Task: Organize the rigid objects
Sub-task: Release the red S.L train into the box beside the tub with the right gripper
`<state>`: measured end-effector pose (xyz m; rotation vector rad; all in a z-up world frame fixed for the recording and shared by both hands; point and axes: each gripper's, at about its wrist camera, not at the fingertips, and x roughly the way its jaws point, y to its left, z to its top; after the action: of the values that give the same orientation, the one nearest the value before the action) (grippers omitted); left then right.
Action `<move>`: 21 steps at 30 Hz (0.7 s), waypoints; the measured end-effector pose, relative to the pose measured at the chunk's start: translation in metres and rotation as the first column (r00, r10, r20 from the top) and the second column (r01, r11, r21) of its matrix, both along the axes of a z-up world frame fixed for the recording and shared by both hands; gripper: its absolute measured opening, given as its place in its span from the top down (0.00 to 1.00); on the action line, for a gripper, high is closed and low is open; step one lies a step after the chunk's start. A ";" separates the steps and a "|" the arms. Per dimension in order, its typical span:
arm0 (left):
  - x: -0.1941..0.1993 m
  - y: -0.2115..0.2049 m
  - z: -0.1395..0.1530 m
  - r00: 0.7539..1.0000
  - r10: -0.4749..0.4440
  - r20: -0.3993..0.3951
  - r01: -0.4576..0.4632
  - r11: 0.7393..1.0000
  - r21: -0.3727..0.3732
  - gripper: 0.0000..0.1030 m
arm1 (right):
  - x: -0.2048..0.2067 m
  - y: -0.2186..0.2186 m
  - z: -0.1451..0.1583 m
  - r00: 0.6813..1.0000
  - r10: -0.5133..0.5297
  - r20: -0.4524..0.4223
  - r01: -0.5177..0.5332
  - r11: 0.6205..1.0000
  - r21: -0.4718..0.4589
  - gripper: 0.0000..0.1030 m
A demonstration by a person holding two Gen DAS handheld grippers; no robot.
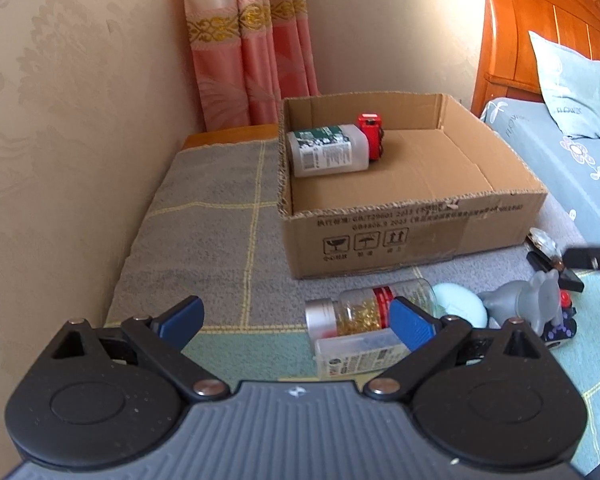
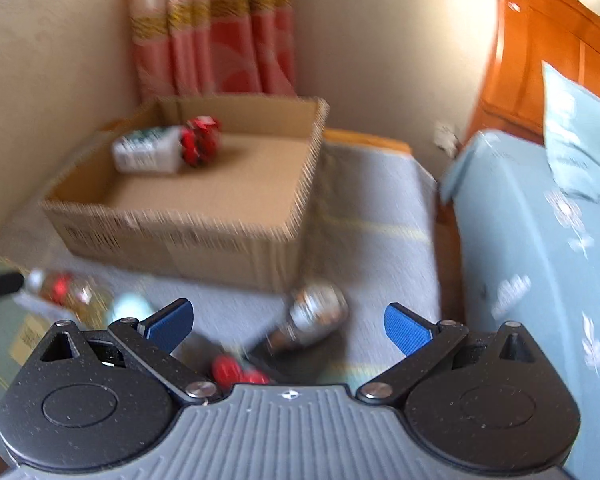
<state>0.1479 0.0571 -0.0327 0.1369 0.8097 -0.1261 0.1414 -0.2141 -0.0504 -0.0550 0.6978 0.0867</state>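
Cardboard box (image 1: 412, 236), open top: white bottle (image 1: 328, 152) on side w/ red toy car (image 1: 371, 136) touching, back-left corner. Outside, near front wall: clear capsule jar (image 1: 364, 312) lying down, white bottle #2 (image 1: 360, 354) just beside.

The right gripper (image 2: 288, 326) hangs wide open, empty, near the cardboard box (image 2: 180, 236), a blurred silvery object (image 2: 316, 312) between its fingers.

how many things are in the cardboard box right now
2, both in the far left corner of the cardboard box: a white plastic bottle lying on its side, and a red toy car touching its far end. Nothing else shows inside.
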 end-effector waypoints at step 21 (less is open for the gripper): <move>0.018 -0.031 -0.026 0.996 -0.067 -0.054 0.062 0.994 -0.095 0.04 | -0.015 0.009 -0.058 0.987 0.071 -0.144 -0.068 0.997 0.027 0.00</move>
<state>0.1656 0.0264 -0.0591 0.0714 0.8552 -0.2295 0.1260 -0.2051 -0.1087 -0.0526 0.8404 0.1661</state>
